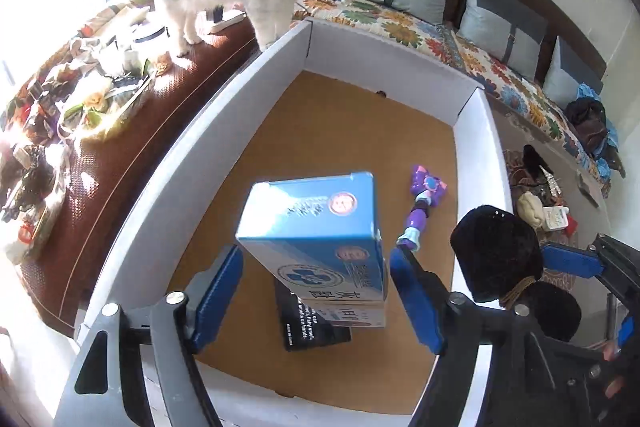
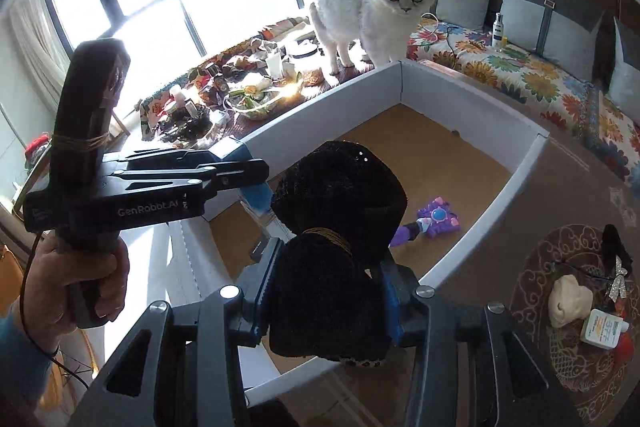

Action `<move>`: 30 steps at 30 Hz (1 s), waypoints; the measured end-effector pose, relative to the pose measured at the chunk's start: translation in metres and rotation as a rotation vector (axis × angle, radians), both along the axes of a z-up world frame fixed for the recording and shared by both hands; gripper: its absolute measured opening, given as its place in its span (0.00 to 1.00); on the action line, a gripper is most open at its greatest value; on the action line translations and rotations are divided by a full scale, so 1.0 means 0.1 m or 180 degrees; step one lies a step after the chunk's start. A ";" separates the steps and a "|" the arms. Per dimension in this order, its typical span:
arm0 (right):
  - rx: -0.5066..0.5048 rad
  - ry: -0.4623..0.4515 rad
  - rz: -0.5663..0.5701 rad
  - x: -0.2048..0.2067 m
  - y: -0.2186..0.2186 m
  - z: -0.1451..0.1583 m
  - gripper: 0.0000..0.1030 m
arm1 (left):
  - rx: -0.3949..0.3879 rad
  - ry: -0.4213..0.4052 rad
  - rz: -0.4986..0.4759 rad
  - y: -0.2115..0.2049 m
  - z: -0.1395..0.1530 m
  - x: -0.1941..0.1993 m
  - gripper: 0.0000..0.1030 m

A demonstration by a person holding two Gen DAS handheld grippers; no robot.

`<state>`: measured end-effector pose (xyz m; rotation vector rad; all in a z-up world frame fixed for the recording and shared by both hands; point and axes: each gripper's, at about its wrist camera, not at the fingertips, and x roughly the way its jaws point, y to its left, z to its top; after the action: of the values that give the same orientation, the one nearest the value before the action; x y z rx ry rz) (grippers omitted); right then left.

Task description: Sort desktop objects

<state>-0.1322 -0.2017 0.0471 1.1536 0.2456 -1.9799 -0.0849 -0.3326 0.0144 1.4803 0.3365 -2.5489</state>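
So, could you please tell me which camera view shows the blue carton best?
The left wrist view: the blue carton stands centred and unobstructed between open tongs. In the right wrist view, the black hair bow almost entirely hides it.

Your left gripper (image 1: 316, 257) is tilted down with its blue fingers (image 1: 216, 291) spread wide, so the box (image 1: 316, 227) between them has a gap on each side and nothing's pinching it. Your left hand (image 2: 76, 291) is wrapped round that gripper's handle, blue sleeve at the wrist. Your right gripper (image 2: 326, 291) also points down, just beside the left, with a black fuzzy thing (image 2: 332, 311) touching both fingers, though honestly I can't tell if they're squeezing it.
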 end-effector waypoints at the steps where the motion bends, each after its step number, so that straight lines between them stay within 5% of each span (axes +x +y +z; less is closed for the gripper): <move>1: 0.0024 -0.0082 -0.0007 -0.02 -0.05 -0.09 0.79 | -0.0035 -0.0056 0.0056 -0.06 -0.08 0.00 0.83; 6: -0.0186 -0.0104 -0.0201 -0.03 0.22 -0.16 0.81 | -0.0062 0.0102 0.0196 -0.18 -0.11 0.18 0.84; 13: 0.0003 0.0356 -0.0673 -0.03 1.18 -0.21 0.87 | -0.0034 0.0326 0.0027 0.18 0.02 0.20 0.84; 17: 0.0339 0.0614 -0.1018 0.03 1.96 -0.46 0.95 | 0.0010 0.0492 -0.0346 0.80 0.16 0.21 0.84; 21: 0.0677 0.0557 -0.1394 0.09 2.83 -0.87 0.95 | 0.0052 0.0683 -0.0862 1.66 0.29 0.29 0.86; 24: 0.0890 0.0494 -0.1679 0.19 3.43 -1.13 0.95 | 0.0145 0.0764 -0.1222 2.34 0.27 0.37 1.00; 30: 0.1005 0.0296 -0.2115 0.29 4.18 -1.48 0.95 | 0.0023 0.0274 -0.1767 3.48 -0.52 0.22 1.00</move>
<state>-0.1028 0.2163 -0.1007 1.4778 0.2494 -2.6490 -0.0626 0.0158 -0.0372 1.6542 -0.0731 -3.0347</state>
